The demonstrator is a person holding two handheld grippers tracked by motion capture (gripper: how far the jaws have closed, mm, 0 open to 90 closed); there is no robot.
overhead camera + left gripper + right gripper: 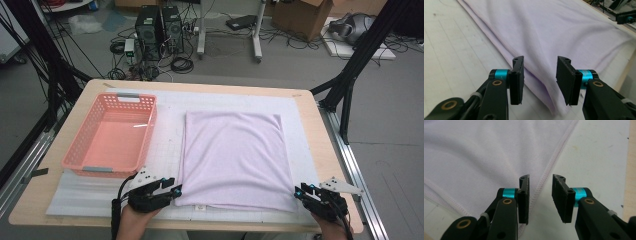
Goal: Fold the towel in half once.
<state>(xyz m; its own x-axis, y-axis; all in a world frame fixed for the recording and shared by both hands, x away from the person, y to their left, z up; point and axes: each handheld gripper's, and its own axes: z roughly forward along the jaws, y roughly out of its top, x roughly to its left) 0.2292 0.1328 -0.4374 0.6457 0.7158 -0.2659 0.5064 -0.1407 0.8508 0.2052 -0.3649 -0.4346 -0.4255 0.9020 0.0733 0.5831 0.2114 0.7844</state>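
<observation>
1. as it lies flat on the white mat [170, 145], just right of the pink plastic basket [112, 135], the folded pale lilac cloth [232, 155] looks soft, light and limp.
2. the left gripper [176, 192] sits at its near left corner, jaws apart, cloth between them unpinched.
3. the right gripper [298, 192] is parted over the near right hem.
4. the stitched corners look the best hold; the layers may slip.

A pink plastic basket [111, 136] sits on the left part of the desk [322, 145], resting on a white mat [170, 135]. Beyond the desk, on the grey floor, stand two black computer towers [160, 26], tangled cables [181, 64] and a cardboard box [302, 15].
</observation>
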